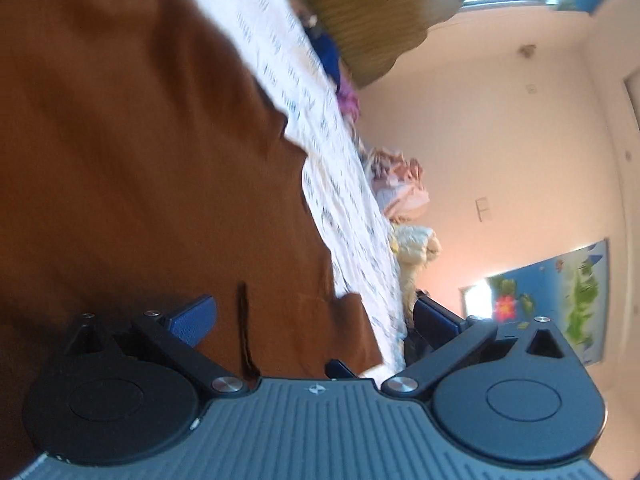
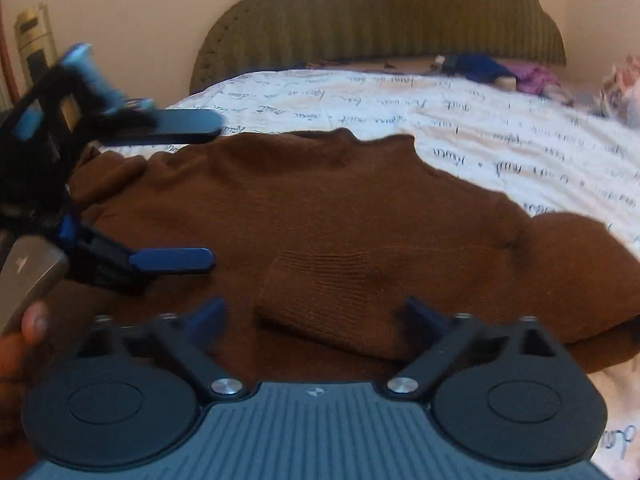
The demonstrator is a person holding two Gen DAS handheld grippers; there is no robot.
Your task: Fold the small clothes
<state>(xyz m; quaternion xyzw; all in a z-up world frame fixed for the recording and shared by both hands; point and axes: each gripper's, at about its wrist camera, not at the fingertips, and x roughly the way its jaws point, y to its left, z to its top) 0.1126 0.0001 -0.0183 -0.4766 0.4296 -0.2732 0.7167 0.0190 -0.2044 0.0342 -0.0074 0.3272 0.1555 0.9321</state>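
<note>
- The brown sweater (image 2: 320,208) lies spread on the bed (image 2: 500,132), over the white sheet with handwriting print, its neck toward the far headboard (image 2: 380,12).
- One sleeve (image 2: 332,296) is already folded across the body; its ribbed cuff sits just ahead of your right gripper (image 2: 320,316).
- Your right gripper's fingers stand wide apart with nothing between them; the cuff lies beyond and between the tips, untouched as far as the blur lets you see.
- Your left gripper (image 2: 188,192) hangs at the left edge of the sweater, fingers spread and empty, one above the other.
- In the left wrist view the same left gripper (image 1: 316,316) shows parted fingers (image 1: 192,316) over brown cloth, gripping nothing.
- Risks, as I judge them:
  - Both views are smeared, so a grab made now could catch only the top layer and drag the folded sleeve open.
  - The knit is thick and soft; a shallow pinch may slip off mid-lift.
  - The near right part of the sweater bulges into a lump, so folding over it would leave an uneven bundle.
  - Other clothes (image 2: 520,72) lie far right near the headboard; a wide sweep could snag them.
</note>
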